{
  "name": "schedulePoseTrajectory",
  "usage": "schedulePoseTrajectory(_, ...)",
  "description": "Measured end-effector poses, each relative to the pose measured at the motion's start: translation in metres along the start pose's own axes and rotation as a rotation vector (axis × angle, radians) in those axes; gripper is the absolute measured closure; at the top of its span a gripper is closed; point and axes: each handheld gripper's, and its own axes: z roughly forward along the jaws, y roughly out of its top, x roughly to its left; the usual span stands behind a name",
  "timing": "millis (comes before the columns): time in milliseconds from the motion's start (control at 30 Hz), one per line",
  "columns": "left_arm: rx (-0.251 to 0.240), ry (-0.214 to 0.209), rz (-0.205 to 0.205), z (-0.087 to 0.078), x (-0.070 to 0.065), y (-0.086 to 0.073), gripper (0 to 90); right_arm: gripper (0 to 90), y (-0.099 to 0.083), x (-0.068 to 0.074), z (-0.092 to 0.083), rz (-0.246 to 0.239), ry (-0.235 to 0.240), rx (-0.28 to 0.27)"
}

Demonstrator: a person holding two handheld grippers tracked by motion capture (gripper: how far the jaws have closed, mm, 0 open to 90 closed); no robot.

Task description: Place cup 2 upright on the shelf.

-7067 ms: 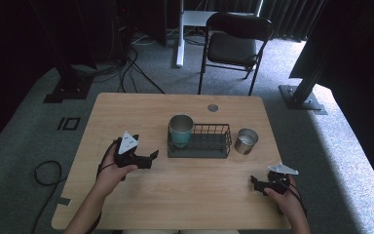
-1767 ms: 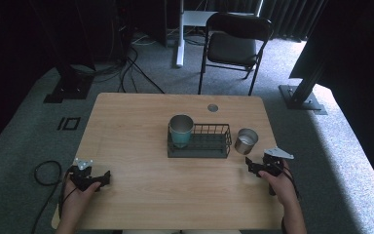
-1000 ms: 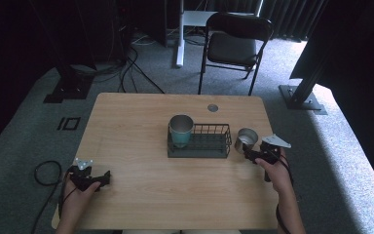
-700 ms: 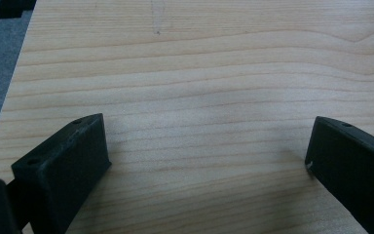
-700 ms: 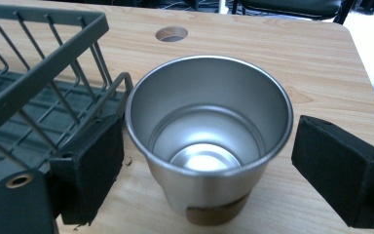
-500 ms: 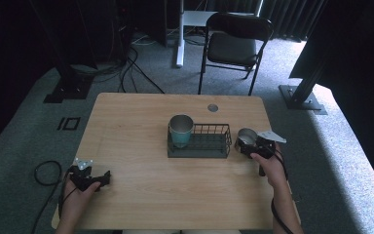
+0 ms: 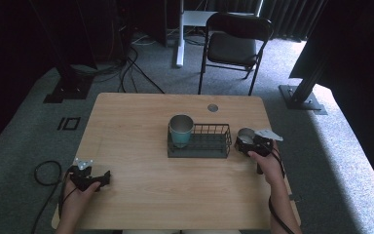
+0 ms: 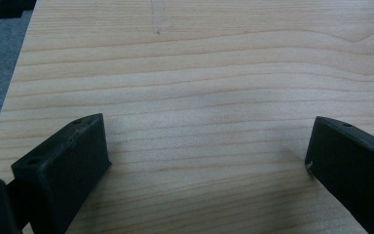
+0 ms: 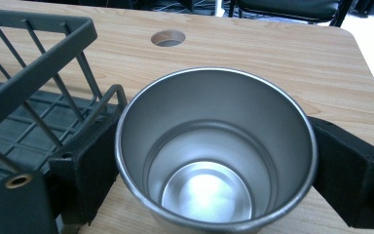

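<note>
High view: fixed overhead, facing forward and down, far enough to take in the whole light wooden table. Left gripper view: close to bare tabletop between its black fingers. Right gripper view: close, looking down into the round steel cup between its fingers; cup shared with the high view.

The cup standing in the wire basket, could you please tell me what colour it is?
Teal outside with a silvery metal rim and inside; the cup shows best in the high view.
</note>
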Motion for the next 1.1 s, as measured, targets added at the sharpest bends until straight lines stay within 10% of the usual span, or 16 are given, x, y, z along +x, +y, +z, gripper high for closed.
schedulePoseTrajectory(1100,0.000,0.000,0.000,0.000,0.000,0.000,2.5,13.0,0.048,-0.001,-0.030,-0.002,-0.010,-0.043)
